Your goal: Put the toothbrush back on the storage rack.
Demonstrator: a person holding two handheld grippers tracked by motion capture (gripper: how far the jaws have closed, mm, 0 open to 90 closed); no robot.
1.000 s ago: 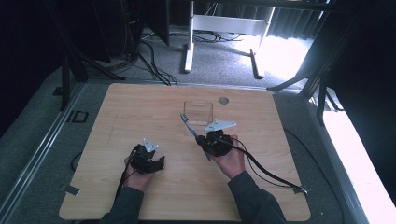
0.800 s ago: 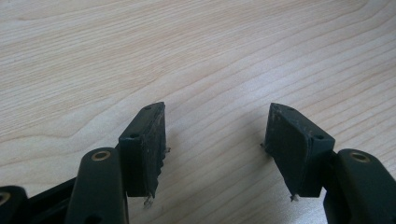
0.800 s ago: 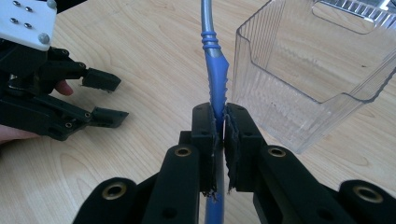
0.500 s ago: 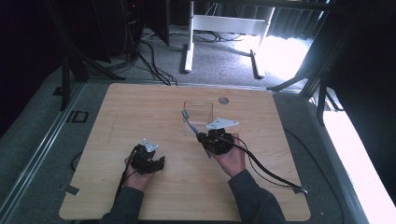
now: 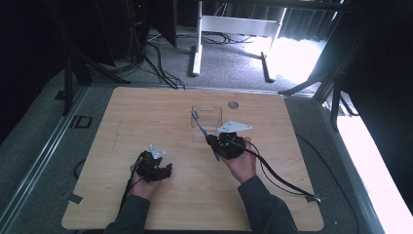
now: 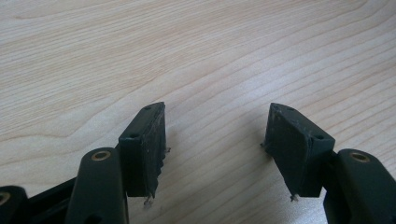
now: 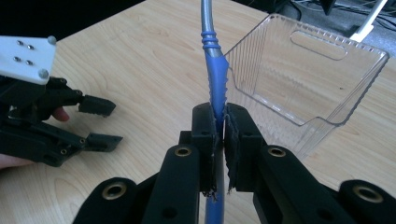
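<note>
Right claw [image 5: 212,140] clamped hard on the blue toothbrush [image 5: 199,125], and in the high view placed exactly as a second before: no shift of either hand, brush head slanting up just beside the clear bin [image 5: 207,115] at the far middle of the table [image 5: 141,112]. Left claw [image 5: 168,170] low near the front edge, likewise unmoved. From the left gripper view: jaws wide apart, nothing between, bare wood beneath. From the right gripper view: pads pinching the handle, bin's near wall just beside the brush. Probably a pause before the drop into the bin.
</note>
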